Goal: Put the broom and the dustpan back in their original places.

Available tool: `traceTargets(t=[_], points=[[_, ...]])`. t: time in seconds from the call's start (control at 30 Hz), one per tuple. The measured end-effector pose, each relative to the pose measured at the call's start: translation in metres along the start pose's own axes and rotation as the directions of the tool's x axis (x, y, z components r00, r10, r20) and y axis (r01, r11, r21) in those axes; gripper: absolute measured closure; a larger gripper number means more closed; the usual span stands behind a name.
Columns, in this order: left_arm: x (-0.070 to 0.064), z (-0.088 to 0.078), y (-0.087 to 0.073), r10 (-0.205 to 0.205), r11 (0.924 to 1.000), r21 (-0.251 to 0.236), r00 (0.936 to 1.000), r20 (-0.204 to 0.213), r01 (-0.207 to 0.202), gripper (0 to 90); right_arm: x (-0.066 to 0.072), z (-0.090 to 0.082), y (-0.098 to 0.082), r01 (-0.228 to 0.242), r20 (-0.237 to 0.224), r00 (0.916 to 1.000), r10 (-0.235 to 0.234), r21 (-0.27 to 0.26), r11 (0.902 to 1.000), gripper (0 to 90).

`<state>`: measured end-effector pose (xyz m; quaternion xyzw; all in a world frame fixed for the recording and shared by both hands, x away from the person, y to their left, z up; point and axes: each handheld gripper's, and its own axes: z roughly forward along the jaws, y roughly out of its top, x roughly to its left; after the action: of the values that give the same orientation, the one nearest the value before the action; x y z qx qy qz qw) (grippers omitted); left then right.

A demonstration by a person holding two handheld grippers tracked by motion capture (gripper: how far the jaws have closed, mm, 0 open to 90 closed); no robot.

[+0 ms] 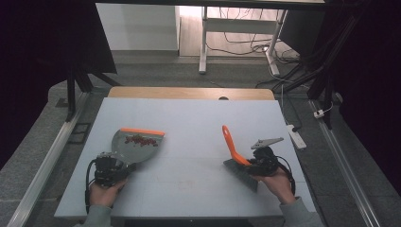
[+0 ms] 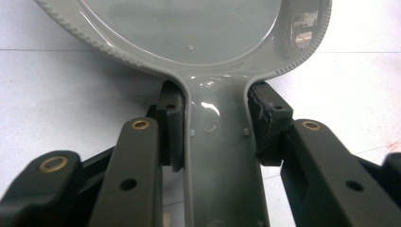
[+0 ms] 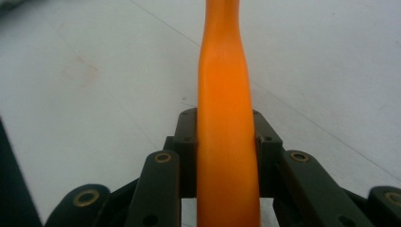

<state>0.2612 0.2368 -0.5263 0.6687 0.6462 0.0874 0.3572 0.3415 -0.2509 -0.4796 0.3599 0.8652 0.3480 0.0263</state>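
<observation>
I read the dustpan (image 2: pixel 189 38) as glossy grey plastic with a ribbed rim, brush handle (image 3: pixel 226 142) as smooth satin orange plastic. Tabletop (image 1: pixel 189 118) looks matt pale, wood edge behind. Tongs (image 2: pixel 217 137) pads look matt black rubber.

Grey floor (image 1: pixel 156 71); white desk frame (image 1: pixel 204 42); cables (image 1: pixel 246 45); dark curtains (image 1: pixel 28 56)

Black linked jaws with brass-coloured rivets on each hand-held gripper (image 1: pixel 109 166); the right hand-held gripper (image 1: pixel 263 163) carries a grey three-cornered plate; black cables trail; grey-green sleeves.
</observation>
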Motion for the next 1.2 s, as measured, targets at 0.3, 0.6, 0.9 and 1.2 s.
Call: traceTargets(t=[0.3, 0.6, 0.9, 1.2], points=[[0.001, 0.0, 0.0, -0.01, 1.0, 0.001, 0.9999, 0.003, 0.01, 61.2, -0.02, 0.002, -0.003, -0.074, -0.002, 0.9973, 0.074, -0.007, 0.9972, 69.4], [0.0, 0.002, -0.001, -0.015, 0.9996, 0.025, 0.9999, 0.006, 0.015, 61.1, -0.037, 0.008, -0.007, -0.097, 0.017, 0.9951, 0.097, 0.0, 0.9952, 60.6], [-0.003, 0.006, -0.002, -0.006, 0.9989, 0.046, 1.0, -0.003, 0.006, 60.8, -0.043, 0.012, -0.007, -0.08, 0.069, 0.9945, 0.079, 0.017, 0.9966, 49.5], [-0.004, 0.006, -0.003, -0.004, 0.9986, 0.053, 1.0, -0.001, 0.004, 60.3, -0.046, 0.017, -0.007, -0.073, 0.15, 0.9863, 0.068, 0.033, 0.9968, 41.4]])
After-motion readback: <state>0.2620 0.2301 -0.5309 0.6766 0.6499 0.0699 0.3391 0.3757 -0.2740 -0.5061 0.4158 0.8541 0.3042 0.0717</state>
